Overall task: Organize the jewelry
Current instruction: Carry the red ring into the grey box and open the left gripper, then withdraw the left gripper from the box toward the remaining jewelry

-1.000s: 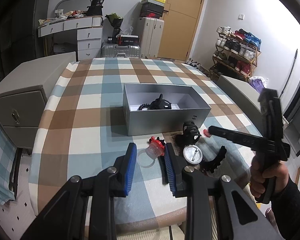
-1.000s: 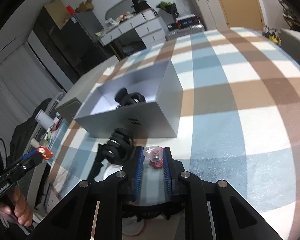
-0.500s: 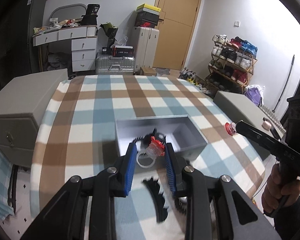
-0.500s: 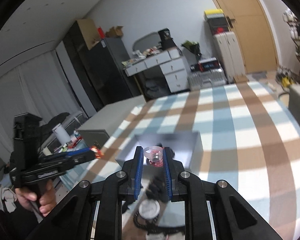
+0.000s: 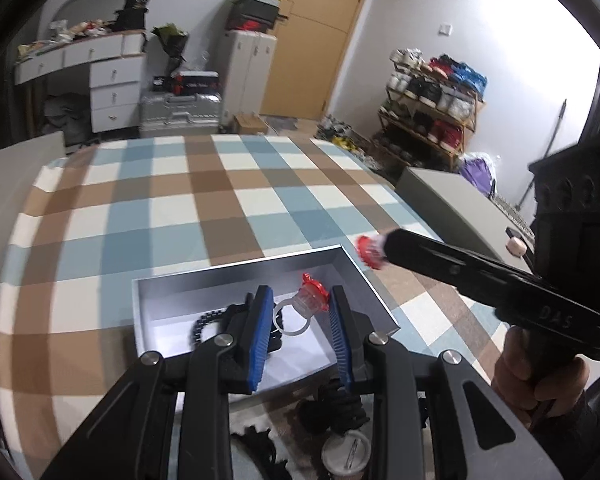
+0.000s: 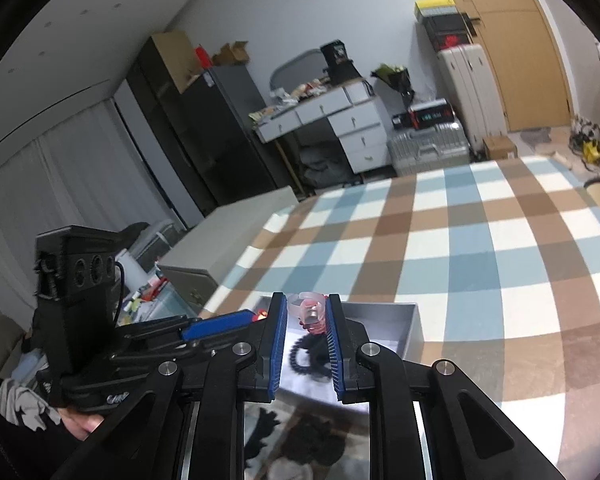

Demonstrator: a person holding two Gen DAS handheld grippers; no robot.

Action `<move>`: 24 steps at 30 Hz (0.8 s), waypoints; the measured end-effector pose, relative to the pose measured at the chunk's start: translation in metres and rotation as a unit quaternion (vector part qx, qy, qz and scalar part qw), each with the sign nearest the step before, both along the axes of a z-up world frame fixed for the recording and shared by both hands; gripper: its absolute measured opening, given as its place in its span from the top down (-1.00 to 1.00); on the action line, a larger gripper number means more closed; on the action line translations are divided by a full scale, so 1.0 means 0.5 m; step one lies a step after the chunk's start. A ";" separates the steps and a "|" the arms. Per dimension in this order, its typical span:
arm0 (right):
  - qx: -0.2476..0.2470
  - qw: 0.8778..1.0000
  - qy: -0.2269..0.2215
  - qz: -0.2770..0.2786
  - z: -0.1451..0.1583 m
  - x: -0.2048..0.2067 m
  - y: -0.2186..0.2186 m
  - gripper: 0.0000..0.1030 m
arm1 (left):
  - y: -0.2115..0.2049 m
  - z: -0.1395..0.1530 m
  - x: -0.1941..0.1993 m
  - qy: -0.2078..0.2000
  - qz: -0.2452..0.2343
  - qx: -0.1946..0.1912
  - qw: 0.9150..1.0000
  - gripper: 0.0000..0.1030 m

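My left gripper (image 5: 300,304) is shut on a clear plastic ring with a red top (image 5: 306,304) and holds it above the open grey box (image 5: 260,272) on the checked tablecloth. A black bead bracelet (image 5: 204,324) lies inside the box. My right gripper (image 6: 307,312) is shut on a second clear and red ring (image 6: 310,312), also above the box (image 6: 384,316). In the left wrist view the right gripper (image 5: 370,252) comes in from the right, over the box's right end.
Black hair clips (image 5: 332,404) and a round silver watch (image 5: 346,454) lie on the cloth in front of the box. The checked table (image 5: 220,200) stretches beyond. A grey cabinet (image 6: 236,236) stands left of the table, another (image 5: 452,200) to the right.
Both grippers lifted their rings off the table and moved forward over the grey box. The box now lies right under both sets of fingers.
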State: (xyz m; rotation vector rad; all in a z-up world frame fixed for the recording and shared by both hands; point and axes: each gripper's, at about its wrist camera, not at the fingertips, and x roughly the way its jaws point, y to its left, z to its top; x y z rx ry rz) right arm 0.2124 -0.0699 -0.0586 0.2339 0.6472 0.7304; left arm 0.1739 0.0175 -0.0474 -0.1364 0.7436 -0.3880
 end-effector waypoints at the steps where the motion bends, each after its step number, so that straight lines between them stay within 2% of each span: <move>1: -0.002 1.000 0.004 -0.001 -0.007 0.006 -0.001 0.64 | -0.004 -0.005 0.006 0.004 -0.004 -0.001 1.000 0.56; 10: 0.011 0.999 0.054 0.000 -0.069 0.069 -0.013 0.64 | -0.024 -0.030 0.038 0.030 -0.024 -0.014 0.999 0.56; 20: 0.013 0.997 0.080 0.003 -0.096 0.093 -0.010 0.59 | -0.030 -0.032 0.046 0.033 -0.031 -0.017 0.999 0.54; 21: 0.017 0.996 0.083 0.000 -0.097 0.094 -0.015 0.59 | -0.029 -0.032 0.047 0.035 -0.029 -0.015 0.999 0.47; 22: 0.018 0.996 0.084 -0.003 -0.097 0.093 -0.018 0.59 | -0.027 -0.032 0.050 0.037 -0.027 -0.015 0.999 0.30; 24: 0.018 0.996 0.081 -0.012 -0.093 0.089 -0.025 0.53 | -0.023 -0.029 0.046 0.034 -0.022 -0.014 0.999 0.14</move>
